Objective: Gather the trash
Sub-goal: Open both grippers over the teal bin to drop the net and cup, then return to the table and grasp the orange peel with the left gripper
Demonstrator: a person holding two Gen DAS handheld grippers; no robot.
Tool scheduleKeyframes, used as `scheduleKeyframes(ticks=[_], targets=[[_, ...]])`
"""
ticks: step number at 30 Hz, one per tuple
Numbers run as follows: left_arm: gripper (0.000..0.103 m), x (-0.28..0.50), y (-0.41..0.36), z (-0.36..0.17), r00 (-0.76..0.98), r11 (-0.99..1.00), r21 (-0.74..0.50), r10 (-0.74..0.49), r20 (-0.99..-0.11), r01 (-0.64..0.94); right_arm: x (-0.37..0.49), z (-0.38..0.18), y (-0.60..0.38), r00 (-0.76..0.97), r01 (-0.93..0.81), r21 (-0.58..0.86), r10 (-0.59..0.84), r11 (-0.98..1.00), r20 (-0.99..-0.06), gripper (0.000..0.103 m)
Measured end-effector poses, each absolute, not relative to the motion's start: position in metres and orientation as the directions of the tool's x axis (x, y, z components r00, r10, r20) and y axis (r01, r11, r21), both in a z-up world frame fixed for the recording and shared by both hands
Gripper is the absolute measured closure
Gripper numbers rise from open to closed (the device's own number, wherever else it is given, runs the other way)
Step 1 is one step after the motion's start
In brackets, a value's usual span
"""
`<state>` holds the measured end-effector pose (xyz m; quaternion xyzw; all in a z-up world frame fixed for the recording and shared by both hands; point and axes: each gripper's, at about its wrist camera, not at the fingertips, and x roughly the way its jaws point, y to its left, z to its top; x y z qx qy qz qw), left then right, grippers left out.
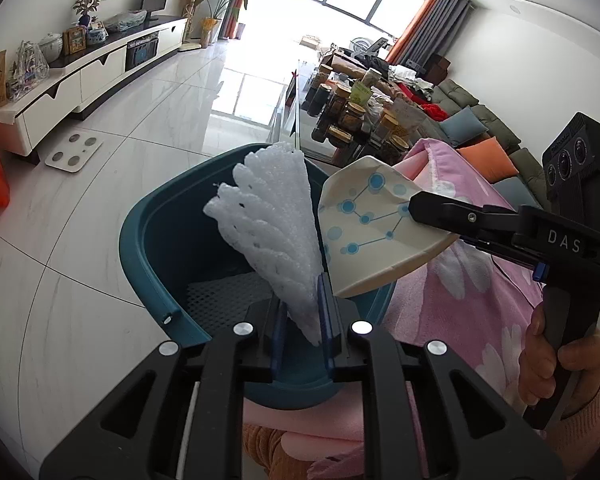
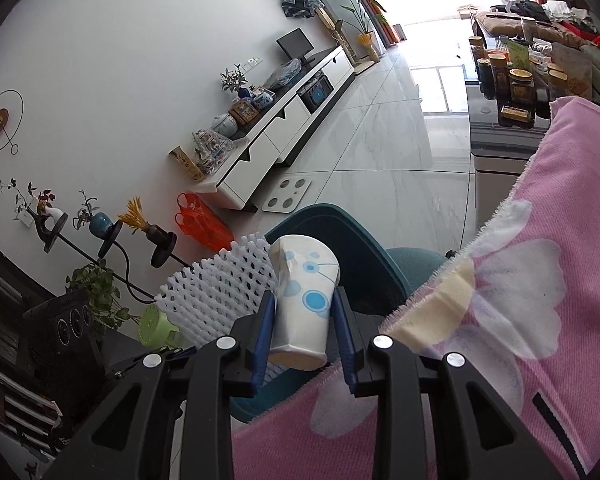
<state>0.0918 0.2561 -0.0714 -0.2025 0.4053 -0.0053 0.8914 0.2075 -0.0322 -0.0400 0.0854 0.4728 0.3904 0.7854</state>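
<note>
Left gripper (image 1: 302, 320) was clamped on one white foam net sleeve (image 1: 268, 224) — long axis running up and away from the jaws, fanned end over the open teal bin (image 1: 148, 216). Right gripper (image 2: 304, 328) was clamped on one crushed paper cup (image 2: 300, 300) with blue dots, base toward the camera, mouth pointing away at the bin rim. Both pieces hung above the bin, sleeve touching the cup; drop judged straight down. Counted: one sleeve held, one cup, one bin, another white mesh piece (image 1: 228, 300) lying inside — pink blanket (image 2: 520, 280) just beside.

Teal bin (image 1: 148, 224) apparently on white tiled floor (image 1: 80, 280).
</note>
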Motion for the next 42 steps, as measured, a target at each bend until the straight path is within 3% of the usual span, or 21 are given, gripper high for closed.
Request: scheduleKeyframes(ticks=[2, 4, 13, 17, 26, 33, 42], targets=[[0.072, 0.098, 0.257, -0.076, 0.664, 0.915, -0.369, -0.173, -0.728, -0.166, 0.210, -0.043, -0.028, 0.245, -0.525, 0.504, 0.689, 0.686, -0.683, 0.074], [0.068, 0.104, 0.258, -0.082, 0.656, 0.912, -0.370, -0.172, -0.735, -0.176, 0.210, -0.045, -0.028, 0.246, -0.520, 0.505, 0.687, 0.689, -0.684, 0.074], [0.068, 0.105, 0.261, -0.094, 0.654, 0.902, -0.388, -0.178, -0.735, -0.190, 0.205, -0.042, -0.048, 0.262, -0.509, 0.516, 0.695, 0.689, -0.670, 0.074], [0.061, 0.094, 0.251, -0.077, 0.698, 0.914, -0.379, -0.175, -0.694, -0.147, 0.193, -0.029, -0.067, 0.290, -0.526, 0.508, 0.705, 0.682, -0.647, 0.070], [0.048, 0.055, 0.189, -0.029, 0.767, 0.927, -0.367, -0.290, -0.573, 0.076, 0.141, 0.006, -0.129, 0.398, -0.577, 0.436, 0.704, 0.690, -0.588, 0.058], [0.048, 0.047, 0.096, -0.032, 0.661, 0.876, -0.380, -0.476, -0.580, 0.298, 0.103, 0.011, -0.216, 0.531, -0.486, 0.402, 0.628, 0.776, -0.569, 0.054], [0.048, 0.040, -0.029, -0.042, 0.474, 0.748, -0.369, -0.645, -0.599, 0.552, 0.052, 0.008, -0.341, 0.697, -0.240, 0.365, 0.422, 0.899, -0.580, 0.054]])
